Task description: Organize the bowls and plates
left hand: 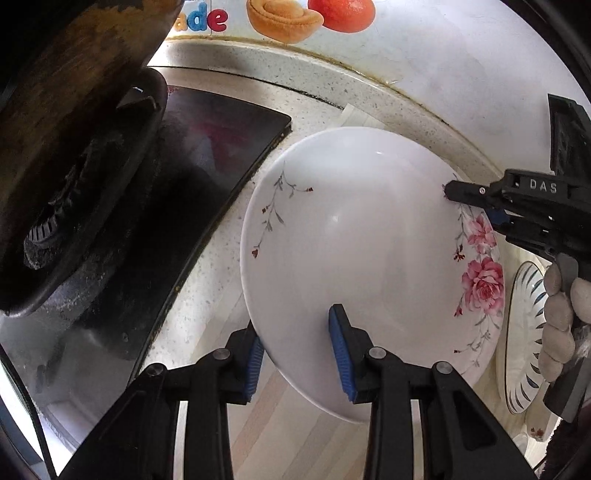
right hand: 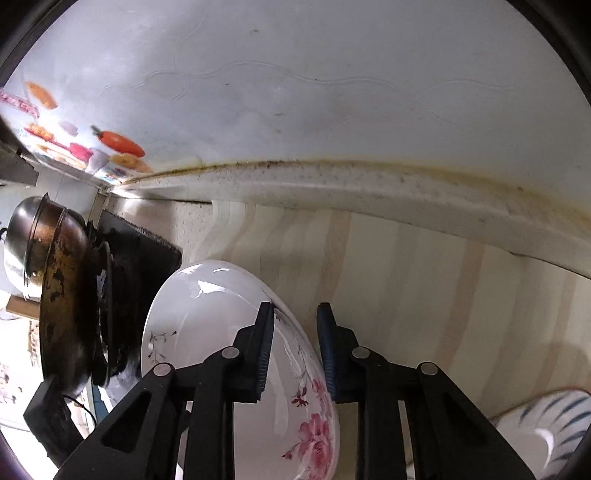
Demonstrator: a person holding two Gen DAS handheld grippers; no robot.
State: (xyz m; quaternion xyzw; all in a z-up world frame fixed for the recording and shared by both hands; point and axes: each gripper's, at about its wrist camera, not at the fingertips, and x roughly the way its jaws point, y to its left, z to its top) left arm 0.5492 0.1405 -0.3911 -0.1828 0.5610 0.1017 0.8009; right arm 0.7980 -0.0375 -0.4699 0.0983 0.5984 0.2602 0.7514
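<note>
Both tongs straddle the floral plate's [left hand: 354,258] rim over the surface [right hand: 424,280], left tongs [left hand: 295,354] and right tongs [right hand: 295,350] apart, so I'd squeeze evenly before lifting toward the striped plate [left hand: 524,332].

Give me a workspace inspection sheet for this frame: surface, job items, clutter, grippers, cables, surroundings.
Surface: speckled countertop, partly under a striped liner.
Job's things: white rose-pattern plate, tilted, its rim between both grippers' jaws; blue-striped plate beside it, partly hidden.
Clutter: blackened wok and steel pot on the black stove.
Grippers: left gripper jaws open, straddling the plate's near rim; right gripper jaws open, straddling the far rim, held by a gloved hand.
Cables: thin black lead below the wok.
Surroundings: stained white wall, food-picture sticker, grimy wall joint.
</note>
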